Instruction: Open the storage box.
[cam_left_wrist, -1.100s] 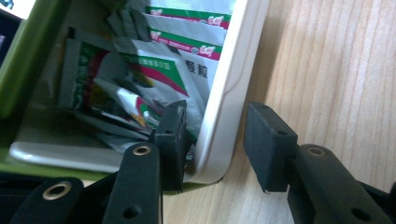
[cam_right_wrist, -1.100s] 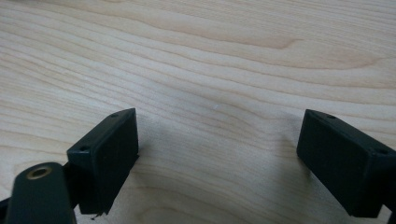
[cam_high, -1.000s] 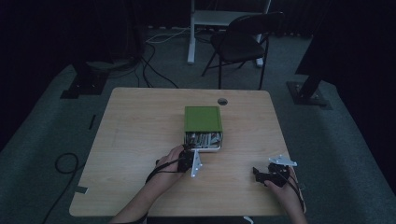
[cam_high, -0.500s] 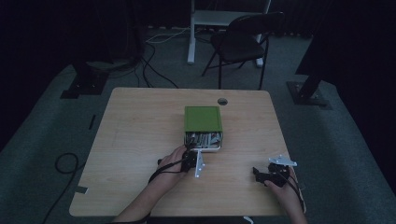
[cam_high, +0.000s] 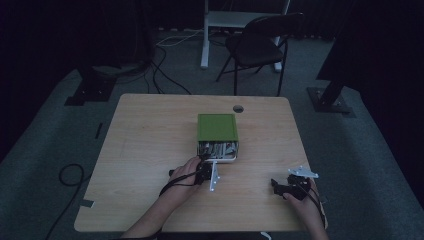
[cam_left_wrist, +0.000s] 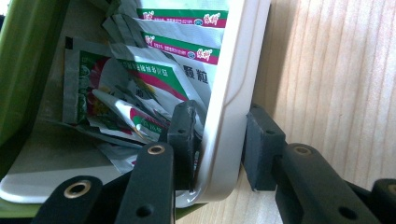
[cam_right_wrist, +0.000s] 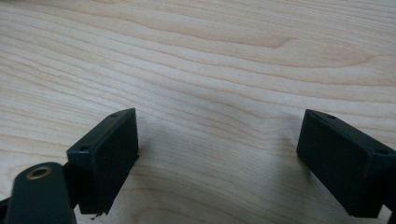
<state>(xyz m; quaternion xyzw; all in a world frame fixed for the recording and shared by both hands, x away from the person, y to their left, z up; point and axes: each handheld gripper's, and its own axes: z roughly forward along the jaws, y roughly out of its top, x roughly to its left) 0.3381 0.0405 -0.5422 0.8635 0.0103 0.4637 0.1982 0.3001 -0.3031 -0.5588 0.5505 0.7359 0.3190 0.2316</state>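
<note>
A green box (cam_high: 216, 127) lies at the middle of the wooden table (cam_high: 150, 130). Its white inner tray (cam_high: 223, 158) sticks out toward me, holding several foil sachets (cam_left_wrist: 159, 70) printed in green and pink. My left gripper (cam_high: 206, 168) is at the tray's near left corner. In the left gripper view (cam_left_wrist: 219, 126) one pad is inside the tray's white wall (cam_left_wrist: 233, 84) and the other outside it. The jaws have just been closing and now pinch that wall. My right gripper (cam_high: 278, 186) rests at the near right of the table, its jaws open (cam_right_wrist: 219, 149) over bare wood.
A round cable hole (cam_high: 238, 108) sits in the tabletop behind the box. A folding chair (cam_high: 260, 45) and a white desk leg (cam_high: 205, 35) stand beyond the table. Cables (cam_high: 165, 75) trail on the dark floor at left.
</note>
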